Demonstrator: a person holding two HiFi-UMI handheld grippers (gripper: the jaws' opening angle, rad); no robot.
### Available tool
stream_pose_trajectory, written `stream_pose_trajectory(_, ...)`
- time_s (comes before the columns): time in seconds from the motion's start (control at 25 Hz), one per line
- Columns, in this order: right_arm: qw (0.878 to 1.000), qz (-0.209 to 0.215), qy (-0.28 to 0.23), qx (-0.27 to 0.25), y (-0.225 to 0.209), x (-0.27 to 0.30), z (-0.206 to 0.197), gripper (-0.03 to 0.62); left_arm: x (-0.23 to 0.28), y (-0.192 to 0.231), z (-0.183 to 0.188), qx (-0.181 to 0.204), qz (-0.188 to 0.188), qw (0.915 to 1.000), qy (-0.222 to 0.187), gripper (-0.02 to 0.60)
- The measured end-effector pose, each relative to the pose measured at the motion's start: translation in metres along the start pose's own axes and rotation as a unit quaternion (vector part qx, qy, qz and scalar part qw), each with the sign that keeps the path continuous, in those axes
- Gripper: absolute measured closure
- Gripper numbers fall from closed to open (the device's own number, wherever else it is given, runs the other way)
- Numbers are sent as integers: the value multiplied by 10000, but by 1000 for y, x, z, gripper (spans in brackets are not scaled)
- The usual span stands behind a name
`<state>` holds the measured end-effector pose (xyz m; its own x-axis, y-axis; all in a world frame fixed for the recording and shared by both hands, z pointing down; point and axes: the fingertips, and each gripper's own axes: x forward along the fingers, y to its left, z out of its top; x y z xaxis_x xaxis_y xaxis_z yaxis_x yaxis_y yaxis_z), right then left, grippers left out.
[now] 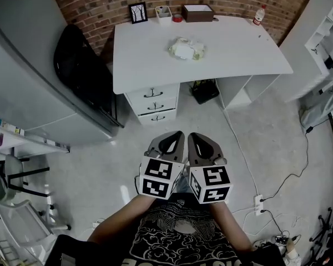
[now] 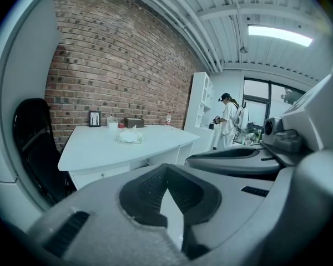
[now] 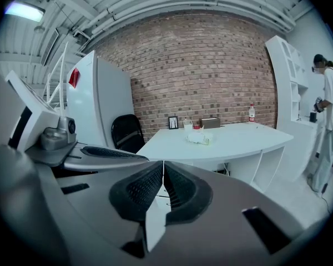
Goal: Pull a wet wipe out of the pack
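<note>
The wet wipe pack (image 1: 186, 49) lies in the middle of the white desk (image 1: 244, 54), pale green with a white wipe sticking out of its top. It shows small and far off in the left gripper view (image 2: 130, 136) and the right gripper view (image 3: 200, 138). Both grippers are held side by side close to the person's body, well short of the desk, above the floor. My left gripper (image 1: 169, 143) (image 2: 166, 169) has its jaws together with nothing between them. My right gripper (image 1: 201, 144) (image 3: 162, 166) is shut and empty too.
A black chair (image 1: 83, 71) stands left of the desk beside a large grey cabinet (image 1: 28, 76). Drawers (image 1: 154, 104) sit under the desk. A picture frame (image 1: 137, 13), brown box (image 1: 197, 13) and bottle (image 1: 259, 14) line the back edge. Cables (image 1: 288, 176) cross the floor. Another person (image 3: 327, 121) stands at the right.
</note>
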<state>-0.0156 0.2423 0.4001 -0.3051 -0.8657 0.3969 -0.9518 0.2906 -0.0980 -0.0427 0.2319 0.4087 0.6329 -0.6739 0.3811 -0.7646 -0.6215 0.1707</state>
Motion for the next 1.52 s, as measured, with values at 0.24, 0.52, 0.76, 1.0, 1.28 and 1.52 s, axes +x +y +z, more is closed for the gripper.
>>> stream_pose_trajectory(0.24,9999,124,20,75,-22,28,10,576,31,11,11,51,55,10000,65,571)
stream_pose_trajectory(0.52,9997,245,46,80,-53,62,26,576,73,24,33,66,184,9997,127,571)
stream_pose_trajectory(0.76,9993,359,84,85,-85,86,41,576,110,27,51,48,245,9995,191,571)
stream_pose_trajectory(1.0,9986,507,146,72,-118,105,50,576,148,27,64,2,367,9990,258,571)
stream_pose_trajectory(1.28,9968,782,164,86,-149,125,57,576,181,27,75,1,563,9980,301,571)
stream_pose_trajectory(1.52,9955,940,111,34,-154,133,65,576,190,31,79,-18,682,9971,334,571)
